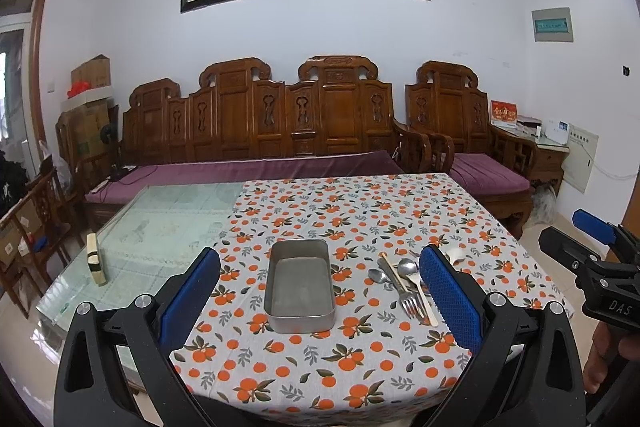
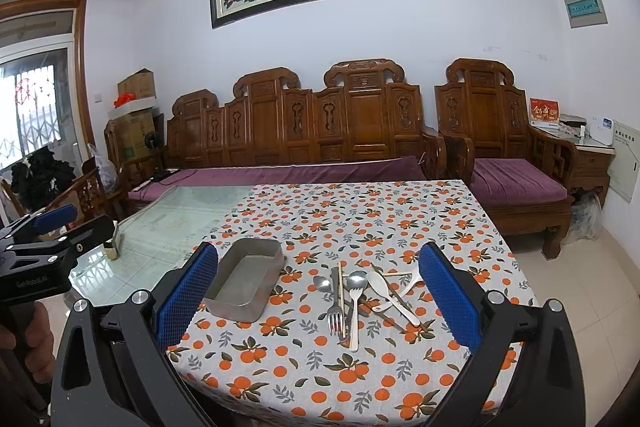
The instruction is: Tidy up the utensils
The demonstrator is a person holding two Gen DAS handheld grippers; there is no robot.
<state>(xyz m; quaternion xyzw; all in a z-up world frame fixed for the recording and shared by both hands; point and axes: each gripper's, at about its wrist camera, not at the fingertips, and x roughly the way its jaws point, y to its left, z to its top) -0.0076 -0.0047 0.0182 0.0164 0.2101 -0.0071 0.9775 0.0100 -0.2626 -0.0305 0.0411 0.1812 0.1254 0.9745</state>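
An empty metal tray [image 1: 300, 285] [image 2: 245, 279] sits on the orange-print tablecloth [image 1: 360, 211]. To its right lies a loose pile of utensils [image 1: 404, 285] [image 2: 360, 297]: metal forks and spoons, white plastic spoons, chopsticks. My left gripper [image 1: 320, 303] is open and empty, held above the table's near edge in front of the tray. My right gripper [image 2: 318, 303] is open and empty, held in front of the utensil pile. Each gripper shows at the edge of the other's view.
A glass tabletop [image 1: 160, 227] lies bare left of the cloth, with a small yellow-and-dark box [image 1: 95, 259] on it. A carved wooden sofa [image 1: 256, 123] with purple cushions stands behind the table, and a matching armchair [image 2: 500, 139] at the right.
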